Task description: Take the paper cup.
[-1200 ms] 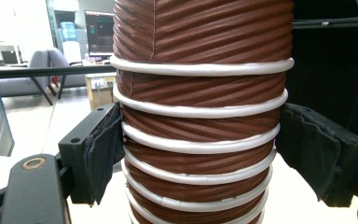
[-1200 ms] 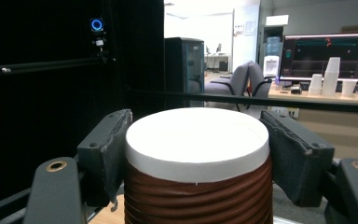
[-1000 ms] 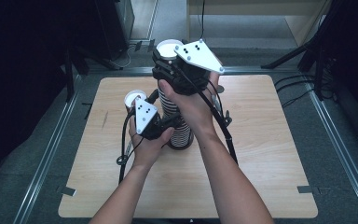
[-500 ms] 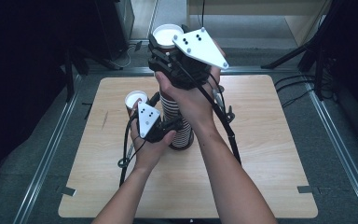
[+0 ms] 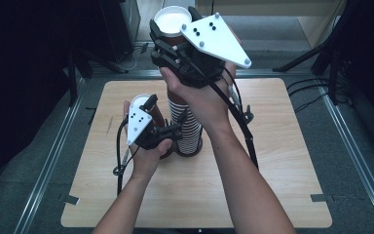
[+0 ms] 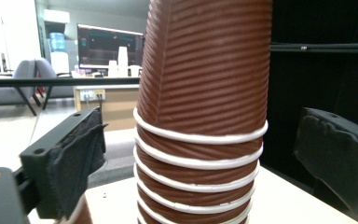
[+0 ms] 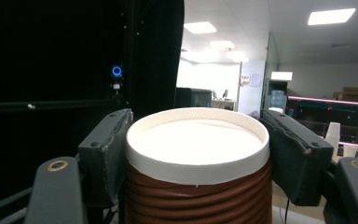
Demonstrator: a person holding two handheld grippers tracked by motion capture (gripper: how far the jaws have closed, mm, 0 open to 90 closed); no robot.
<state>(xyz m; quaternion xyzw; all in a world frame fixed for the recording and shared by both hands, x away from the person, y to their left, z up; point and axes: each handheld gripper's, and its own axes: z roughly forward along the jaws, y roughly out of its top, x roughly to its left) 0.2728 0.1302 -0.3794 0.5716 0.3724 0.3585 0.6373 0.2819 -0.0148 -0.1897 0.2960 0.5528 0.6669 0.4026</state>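
Note:
A stack of brown ribbed paper cups [image 5: 189, 132] stands mid-table. My right gripper [image 5: 174, 23] is shut on the top cup [image 5: 172, 17] just under its white rim and holds it high, toward the camera. In the right gripper view both pads press that cup [image 7: 196, 186]. The left gripper view shows the cup's lower part [image 6: 205, 70] still seated in the stack [image 6: 198, 186]. My left gripper [image 5: 171, 122] has just been opening. Its jaws stand either side of the stack with a gap on each side, and the left pad [image 6: 77, 158] is clear of the cups.
A single brown cup with a white inside [image 5: 139, 101] stands just left of the stack, behind my left gripper. The wooden table top [image 5: 272, 170] lies on a metal-framed base. Black stands and cables surround it at the back and right.
My right hand has risen toward the camera with the top cup in its grip. The left hand has shifted slightly at the stack's base.

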